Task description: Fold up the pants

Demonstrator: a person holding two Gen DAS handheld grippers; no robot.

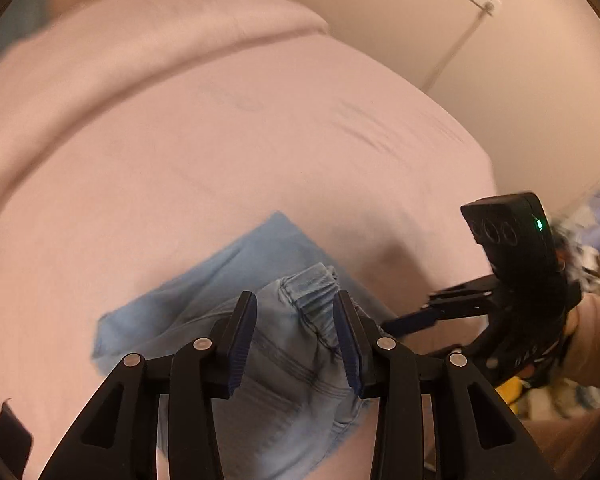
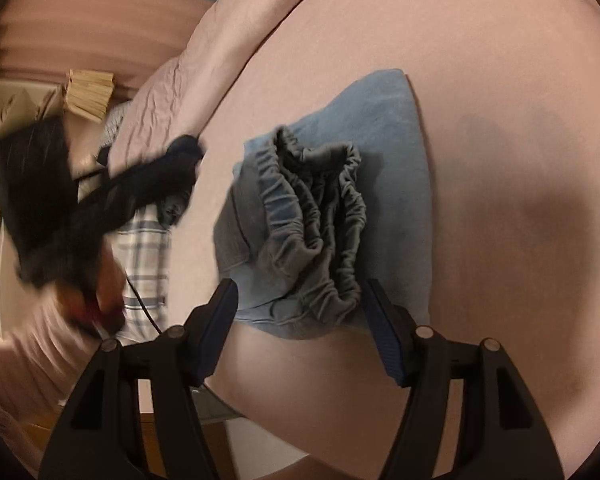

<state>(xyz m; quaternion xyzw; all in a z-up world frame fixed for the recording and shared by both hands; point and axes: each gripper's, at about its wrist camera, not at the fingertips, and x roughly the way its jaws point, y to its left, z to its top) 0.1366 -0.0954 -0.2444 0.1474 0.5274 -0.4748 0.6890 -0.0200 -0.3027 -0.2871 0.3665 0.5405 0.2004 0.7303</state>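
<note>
Light blue denim pants point(image 1: 236, 280) lie folded into a compact stack on the pink bed sheet point(image 1: 260, 140). The elastic waistband point(image 2: 316, 216) is bunched on top and faces the right wrist camera. My left gripper point(image 1: 296, 308) is open, hovering just above the pants, holding nothing. My right gripper point(image 2: 300, 292) is open, its fingertips straddling the waistband end of the pants point(image 2: 380, 140) without gripping. The right gripper also shows in the left wrist view point(image 1: 404, 322) beside the stack. The left gripper shows blurred in the right wrist view point(image 2: 188, 148).
A pink pillow or rolled duvet point(image 1: 120, 48) lies along the far side of the bed. The bed edge point(image 2: 240, 408) is near, with wooden floor below. A white cable point(image 1: 456, 44) hangs on the wall. Plaid fabric point(image 2: 144, 248) lies at the left.
</note>
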